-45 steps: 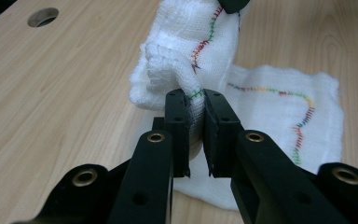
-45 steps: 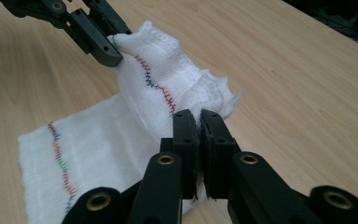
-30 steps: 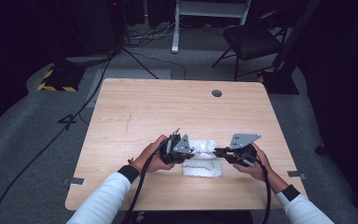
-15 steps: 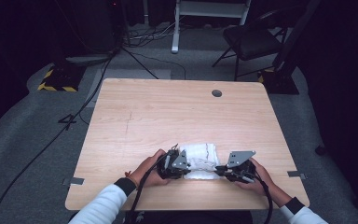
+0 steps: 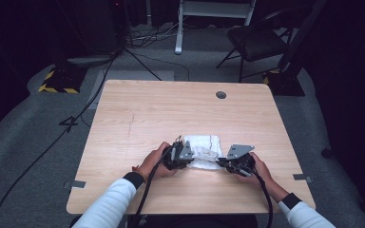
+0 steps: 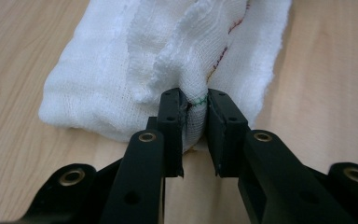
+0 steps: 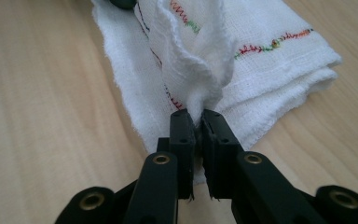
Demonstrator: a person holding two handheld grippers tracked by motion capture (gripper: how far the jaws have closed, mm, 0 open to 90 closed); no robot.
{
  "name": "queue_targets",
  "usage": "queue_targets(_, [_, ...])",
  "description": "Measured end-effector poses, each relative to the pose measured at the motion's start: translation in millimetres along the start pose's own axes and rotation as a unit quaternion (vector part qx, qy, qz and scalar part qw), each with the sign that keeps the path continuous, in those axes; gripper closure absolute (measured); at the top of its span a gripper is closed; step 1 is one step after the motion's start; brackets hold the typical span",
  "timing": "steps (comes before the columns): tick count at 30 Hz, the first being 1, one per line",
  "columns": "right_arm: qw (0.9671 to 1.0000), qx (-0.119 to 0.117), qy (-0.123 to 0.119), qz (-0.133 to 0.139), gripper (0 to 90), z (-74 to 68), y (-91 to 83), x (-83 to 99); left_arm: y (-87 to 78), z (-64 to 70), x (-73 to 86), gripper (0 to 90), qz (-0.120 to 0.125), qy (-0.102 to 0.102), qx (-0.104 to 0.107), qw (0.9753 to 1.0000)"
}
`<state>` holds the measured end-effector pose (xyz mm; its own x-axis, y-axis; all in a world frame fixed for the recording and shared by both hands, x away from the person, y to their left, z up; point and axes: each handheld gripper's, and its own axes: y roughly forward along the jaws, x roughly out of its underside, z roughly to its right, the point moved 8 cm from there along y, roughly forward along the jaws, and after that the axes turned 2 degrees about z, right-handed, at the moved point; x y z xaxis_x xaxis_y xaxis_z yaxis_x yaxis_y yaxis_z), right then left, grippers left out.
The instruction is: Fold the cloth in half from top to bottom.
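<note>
We work over the wooden table, where the folded white cloth lies between our two tongs, near the table's front edge. The left gripper pinches a raised fold at the cloth's near corner — its jaws press together on a bunched hem with coloured stitching. The right gripper clamps another lifted fold at the opposite end, jaws nearly meeting on thin fabric. Beyond its jaws, the rest of the cloth lies flat — its stitched line running off to the right.
</note>
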<state>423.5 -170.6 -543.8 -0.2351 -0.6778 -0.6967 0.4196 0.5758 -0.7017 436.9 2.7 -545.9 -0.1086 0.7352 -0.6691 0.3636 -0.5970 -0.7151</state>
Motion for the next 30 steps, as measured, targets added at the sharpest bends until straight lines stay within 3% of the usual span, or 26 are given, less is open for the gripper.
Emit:
queue_targets(2, [1.0,-0.001,0.007,0.003,81.6,5.6,2.5,-2.0,1.5,-4.3,-0.8,72.7,0.003,-0.009,0.004,0.9999])
queue_targets(5, [0.9998,-0.008,0.016,0.006,76.6,6.2,-0.8,-1.7,-2.6,0.0,-1.4,66.4,0.008,-0.016,0.019,0.9997])
queue_targets(9, [0.9989,-0.031,0.004,0.034,71.7,-2.8,-23.5,-5.9,-20.2,16.8,-0.5,64.0,0.017,-0.013,0.051,0.9985])
queue_targets(11, [0.9987,-0.032,0.005,0.038,70.8,-4.3,-26.9,-6.7,-30.4,25.9,1.7,63.9,0.017,-0.005,0.062,0.9979])
queue_targets(14, [0.9982,-0.037,0.002,0.046,67.1,-10.3,-37.5,-6.8,-47.2,35.8,5.8,57.9,0.021,0.001,0.066,0.9976])
queue_targets(19, [0.9988,-0.012,0.009,0.047,57.6,-7.8,-41.7,-8.8,-65.7,30.0,7.2,49.2,0.041,-0.024,0.035,0.9982])
queue_targets(21, [0.9987,-0.007,0.017,0.047,53.5,-4.5,-38.5,-11.7,-65.6,18.4,3.9,43.7,0.05,-0.049,0.013,0.9974])
queue_targets(24, [0.9988,0.005,0.024,0.042,50.4,1.5,-30.3,-20.0,-56.5,0.4,-4.1,35.6,0.064,-0.09,-0.015,0.9938])
queue_targets(26, [0.9988,0.007,0.023,0.042,49.6,2.7,-28.3,-21.7,-46.9,-7.4,-10.8,34.0,0.069,-0.107,-0.016,0.9917])
queue_targets(28, [0.9989,0.009,0.021,0.04,47.6,5.2,-22.7,-25.9,-37.8,-10.6,-15.3,33.3,0.062,-0.105,-0.022,0.9923])
queue_targets(30, [0.9989,0.015,0.023,0.039,46.0,9.7,-15.5,-29.1,-26.5,-9.6,-19.0,31.8,0.051,-0.1,-0.015,0.9936])
